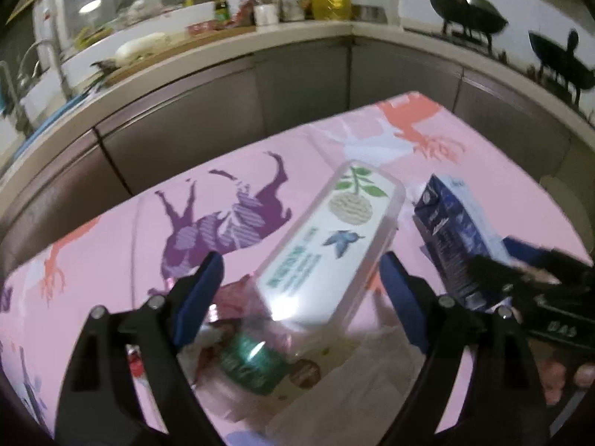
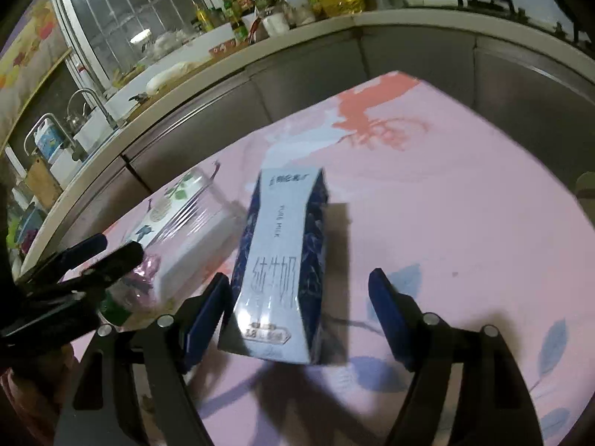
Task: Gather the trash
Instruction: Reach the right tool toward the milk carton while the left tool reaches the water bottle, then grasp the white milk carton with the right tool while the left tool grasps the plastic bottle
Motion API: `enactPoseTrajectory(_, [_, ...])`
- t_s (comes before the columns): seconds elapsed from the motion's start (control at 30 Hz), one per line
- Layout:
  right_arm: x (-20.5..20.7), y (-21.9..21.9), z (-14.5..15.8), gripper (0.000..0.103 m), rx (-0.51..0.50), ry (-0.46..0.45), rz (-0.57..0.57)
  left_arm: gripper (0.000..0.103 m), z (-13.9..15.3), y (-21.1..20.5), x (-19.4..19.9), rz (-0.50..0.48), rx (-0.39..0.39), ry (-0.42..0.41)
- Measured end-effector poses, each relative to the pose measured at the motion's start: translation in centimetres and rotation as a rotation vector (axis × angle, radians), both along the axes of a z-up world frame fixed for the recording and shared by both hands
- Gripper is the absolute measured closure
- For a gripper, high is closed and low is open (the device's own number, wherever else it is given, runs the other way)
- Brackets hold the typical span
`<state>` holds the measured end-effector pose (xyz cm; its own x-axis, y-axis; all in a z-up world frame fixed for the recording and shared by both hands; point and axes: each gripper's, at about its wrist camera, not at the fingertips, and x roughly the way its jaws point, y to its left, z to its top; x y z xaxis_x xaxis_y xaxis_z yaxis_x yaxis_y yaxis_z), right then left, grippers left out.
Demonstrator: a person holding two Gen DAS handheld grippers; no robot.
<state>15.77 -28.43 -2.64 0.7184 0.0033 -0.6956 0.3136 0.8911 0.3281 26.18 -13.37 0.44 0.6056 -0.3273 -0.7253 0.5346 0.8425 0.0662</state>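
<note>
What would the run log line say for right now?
left gripper: open over tissue pack | right gripper: open around milk carton | nothing held | pink tablecloth

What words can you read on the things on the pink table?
"PURE MILK" and the large characters "纯牛奶": on the white face of the blue milk carton.
Small print at the carton's top and bottom: too blurred to read.
Green lettering on the clear plastic box with the leaf and butterfly pictures: too blurred to read.
Label on the green can inside the bag: blurred, unreadable.
</note>
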Motion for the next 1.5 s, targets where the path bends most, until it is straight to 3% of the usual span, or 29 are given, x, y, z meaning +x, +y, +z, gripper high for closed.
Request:
enactPoseTrajectory(0.17, [0.3,-0.3,-0.9,0.03,0.004,0.011,0.064,0.027,-1.4,-1.8,1.0,0.011,0.062,0.03])
enactPoseTrajectory(0.23, [0.5,-0.3,-1.1,0.049,0.032,-0.005,0.11,0.037,-1.1,-1.7,1.1,0.009,0.05,0.028])
enactPoseTrajectory(0.4, [-0.3,-1.2,-0.3,0.051,0.065,-0.039,0.12,0.052,0.0,-1.8,1.2,0.013,0.023,0.03])
enactPoseTrajectory(0.43, [-0.9,-1.8,0.0,0.052,0.081,-0.059,0.106,0.066,0.7,-1.9,0.9,0.004,-0.002,0.026])
enactPoseTrajectory(0.47, [-1.4,-2.2,0.2,0.052,0.086,-0.072,0.096,0.096,1.6,-2.0,0.5,0.005,-0.007,-0.012])
enactPoseTrajectory(0.5, [-2.2,-3.0,0.6,0.052,0.093,-0.091,0.079,0.103,2.3,-2.2,0.3,-0.015,-0.03,0.008])
enactPoseTrajectory(0.57, [-3.4,-4.5,1.1,0.052,0.1,-0.108,0.055,0.103,3.4,-2.4,0.0,-0.025,-0.085,0.051])
enactPoseTrajectory(0.7, [-5.5,-7.1,1.1,0.052,0.119,-0.118,0.004,0.1,3.4,-3.5,-0.1,0.02,-0.062,0.077])
enactPoseTrajectory(0.73, [-6.2,-7.6,1.1,0.052,0.123,-0.12,-0.003,0.093,3.1,-3.4,0.1,0.042,-0.051,0.093])
enactPoseTrajectory(0.8, [-7.1,-8.0,1.1,0.052,0.127,-0.124,-0.009,0.037,2.6,-3.1,1.0,0.103,-0.046,0.134])
enactPoseTrajectory(0.83, [-7.4,-8.2,1.0,0.052,0.13,-0.126,-0.01,0.03,2.5,-3.0,1.4,0.122,-0.059,0.136])
enactPoseTrajectory(0.9, [-7.9,-8.4,0.8,0.052,0.141,-0.13,-0.013,0.029,2.7,-3.2,1.3,0.109,-0.072,0.134])
enactPoseTrajectory(1.0, [-8.2,-8.6,0.5,0.053,0.161,-0.133,-0.017,0.02,2.4,-4.7,1.0,0.1,0.036,0.06])
enactPoseTrajectory(1.1, [-8.4,-8.4,0.5,0.053,0.162,-0.139,-0.005,0.02,1.6,-5.3,1.4,0.104,0.109,0.034])
enactPoseTrajectory(1.23, [-8.4,-8.2,0.5,0.053,0.16,-0.137,0.011,0.021,-0.4,-4.8,2.6,0.115,0.126,0.096])
enactPoseTrajectory(1.3, [-8.4,-8.4,0.5,0.054,0.162,-0.138,0.019,0.041,-1.0,-4.9,2.2,0.078,0.11,0.117])
enactPoseTrajectory(1.4, [-8.5,-9.1,0.6,0.054,0.173,-0.148,0.024,0.047,-1.0,-5.6,1.4,0.061,0.143,0.081])
enactPoseTrajectory(1.5, [-9.0,-10.2,1.1,0.054,0.186,-0.172,0.011,0.048,0.7,-6.2,0.7,0.045,0.109,0.046])
